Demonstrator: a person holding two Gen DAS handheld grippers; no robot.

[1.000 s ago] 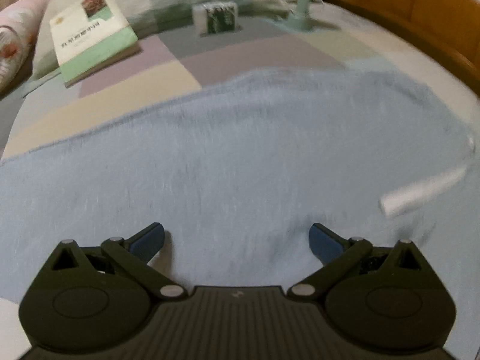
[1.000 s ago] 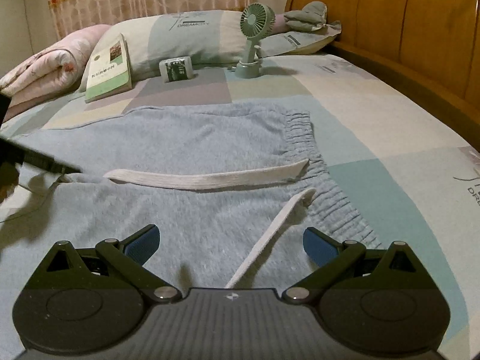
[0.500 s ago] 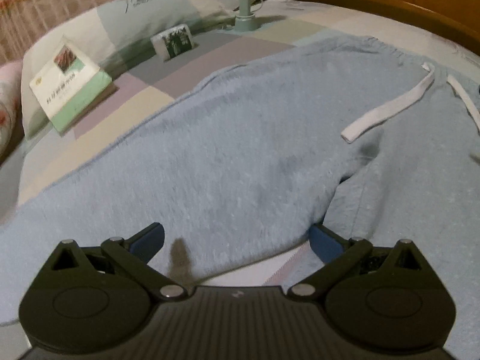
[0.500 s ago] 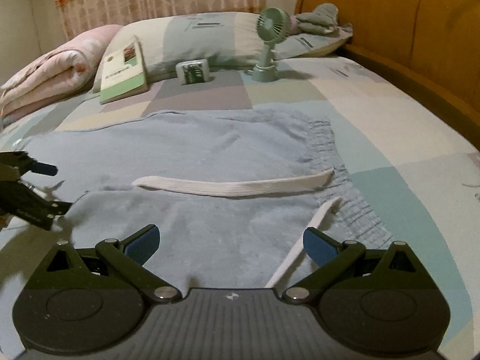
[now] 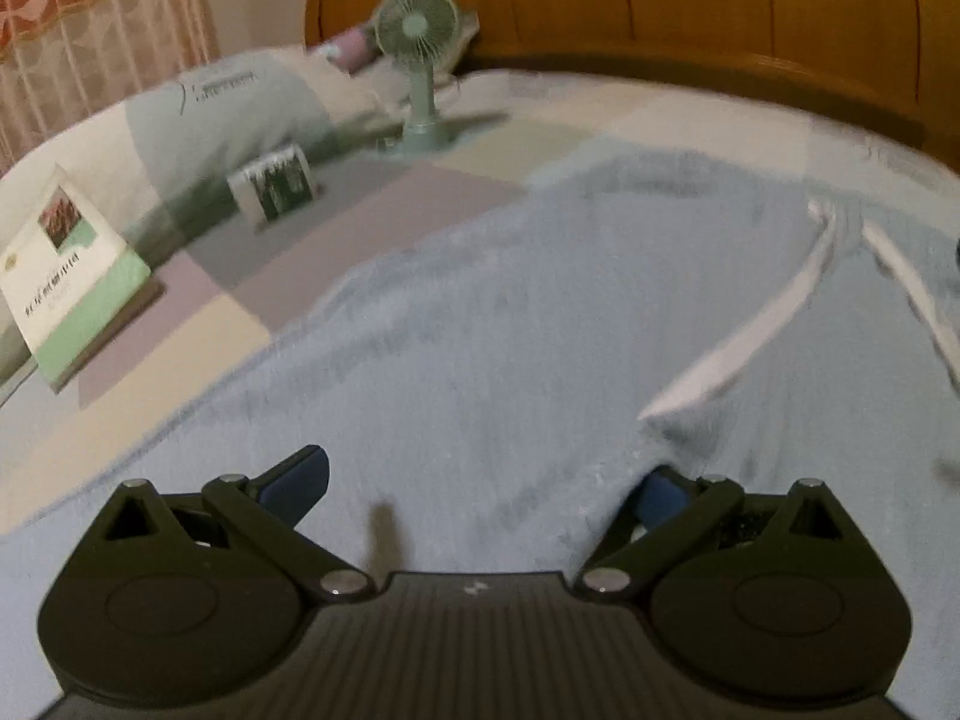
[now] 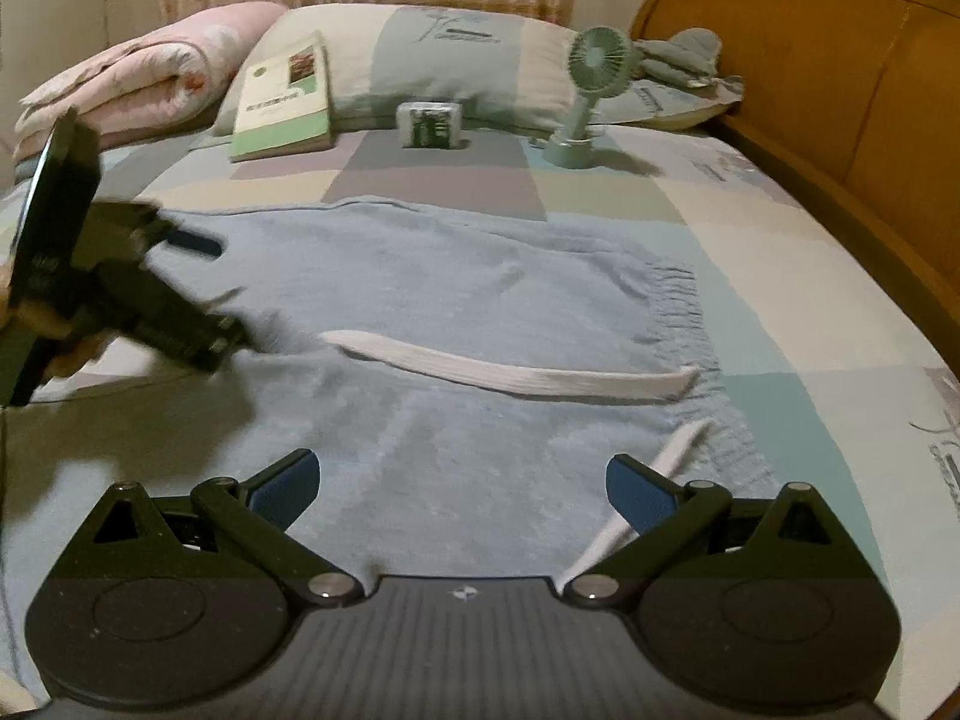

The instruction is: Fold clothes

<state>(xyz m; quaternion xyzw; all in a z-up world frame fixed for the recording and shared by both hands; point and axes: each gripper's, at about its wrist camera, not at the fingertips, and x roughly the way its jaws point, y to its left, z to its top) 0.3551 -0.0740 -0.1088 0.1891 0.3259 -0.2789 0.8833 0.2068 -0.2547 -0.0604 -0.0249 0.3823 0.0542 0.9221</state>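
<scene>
- Item: light blue sweatpants (image 6: 456,312), lying flat on the patchwork bedspread (image 6: 780,276); elastic waistband (image 6: 678,312) at the right, legs running off to the left, so the long axis lies left–right across the bed.
- Drawstring: one white cord (image 6: 516,375) stretched leftward over the fabric; a second cord (image 6: 654,480) trails toward the near edge, passing the right gripper (image 6: 462,495).
- Change: half a second ago the left gripper (image 6: 198,294) sat low at the far left of the right wrist view; it now shows larger and nearer the crotch of the garment (blurred, evidently mid-motion). Its own camera has swung to face the headboard (image 5: 720,12) and waistband.
- Meaning, as a judgement: both tools are lining up for a first fold; nothing is folded yet.
- Left gripper: fingers spread wide, fabric beneath them, nothing pinched.
- Right gripper: fingers spread wide, hovering over the near leg, nothing held.
- Bystanders: book (image 6: 285,102), desk fan (image 6: 585,96), small box (image 6: 429,126), all by the pillow (image 6: 432,54) at the far end.
</scene>
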